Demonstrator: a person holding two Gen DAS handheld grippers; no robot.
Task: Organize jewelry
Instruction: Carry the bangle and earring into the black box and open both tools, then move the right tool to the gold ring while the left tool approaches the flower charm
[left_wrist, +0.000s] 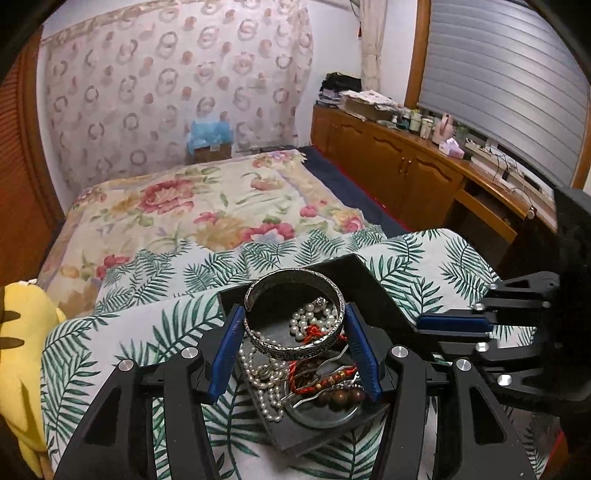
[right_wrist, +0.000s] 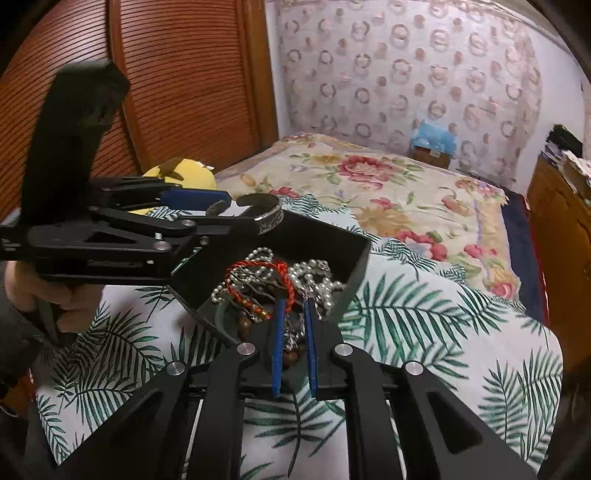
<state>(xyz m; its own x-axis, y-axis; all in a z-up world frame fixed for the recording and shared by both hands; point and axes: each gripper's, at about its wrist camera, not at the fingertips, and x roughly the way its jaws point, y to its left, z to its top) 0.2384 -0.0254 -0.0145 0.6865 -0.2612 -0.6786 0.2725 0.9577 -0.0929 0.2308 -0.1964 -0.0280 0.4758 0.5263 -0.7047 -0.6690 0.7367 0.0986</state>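
Between your left gripper (left_wrist: 295, 325) pads sits the silver bangle (left_wrist: 295, 310), clamped and lifted above the black tray (right_wrist: 332, 240). Your right gripper (right_wrist: 295, 314), nearly closed, appears to pinch tangled beads (right_wrist: 291, 332); the grasp cannot be confirmed. Sorting is under way: next, carry the bangle clear without snagging the pearl strand (left_wrist: 314, 321).

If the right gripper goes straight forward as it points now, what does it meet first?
Most likely the tangle of pearls and red cord in the black tray. The right gripper, nearly shut, already points into that pile; depth is unclear. The tray's far wall lies beyond.
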